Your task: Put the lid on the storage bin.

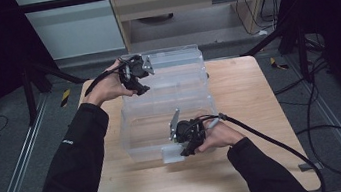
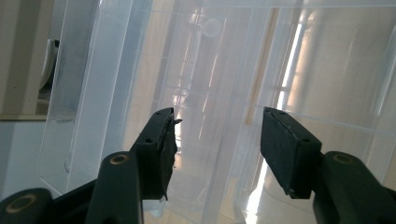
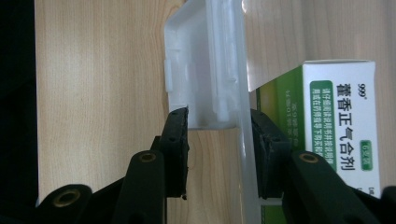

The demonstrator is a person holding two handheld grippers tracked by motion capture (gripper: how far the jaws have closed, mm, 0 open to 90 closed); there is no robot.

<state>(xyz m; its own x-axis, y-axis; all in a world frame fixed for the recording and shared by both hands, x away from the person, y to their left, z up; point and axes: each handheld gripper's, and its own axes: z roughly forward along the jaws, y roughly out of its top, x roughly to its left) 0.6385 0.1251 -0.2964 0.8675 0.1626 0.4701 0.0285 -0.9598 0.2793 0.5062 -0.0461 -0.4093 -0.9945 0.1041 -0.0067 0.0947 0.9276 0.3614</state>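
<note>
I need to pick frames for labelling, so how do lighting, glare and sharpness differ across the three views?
High view: dim, dark surroundings, the clear plastic box faint against the table. Left gripper view: bright glare streaks through the box wall, background washed out, the jaws sharp. Right gripper view: evenly lit, the green-and-white carton print legible, the box latch slightly overexposed.

The green-and-white box (image 3: 336, 126) inside the clear bin (image 3: 243, 60) carries "999" and large Chinese characters, 藿香正气合剂. Its smaller print is too fine to read. The left sleeve (image 1: 73, 155) has a small, unreadable mark.
</note>
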